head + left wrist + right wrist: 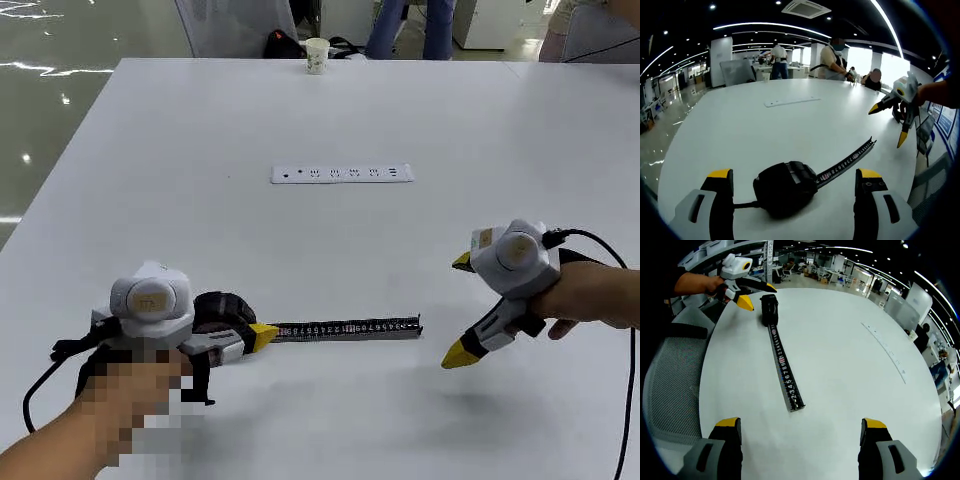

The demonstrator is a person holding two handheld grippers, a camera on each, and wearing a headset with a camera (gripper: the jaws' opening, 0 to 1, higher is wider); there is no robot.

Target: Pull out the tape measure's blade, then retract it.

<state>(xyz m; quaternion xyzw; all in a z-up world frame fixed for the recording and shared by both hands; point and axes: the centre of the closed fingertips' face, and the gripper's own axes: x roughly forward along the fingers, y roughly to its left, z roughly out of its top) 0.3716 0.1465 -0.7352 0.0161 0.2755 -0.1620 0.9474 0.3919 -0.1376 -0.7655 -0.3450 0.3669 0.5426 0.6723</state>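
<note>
Tape measure (785, 194) seemingly loose within left gripper (794, 174)

Bright, even light falls from overhead: long ceiling strips (770, 23) and small spotlights show in the left gripper view. The white bench (480, 130) comes out pale and nearly washed, with only a faint, soft-edged shadow (470, 400) under the right gripper (461, 308). The glossy floor (60, 120) at the far left throws back hard white glare. Windows (890, 64) at the far right blow out. The head view is sharp. Both gripper views bulge, bending the bench edge, and soften toward their edges.
</note>
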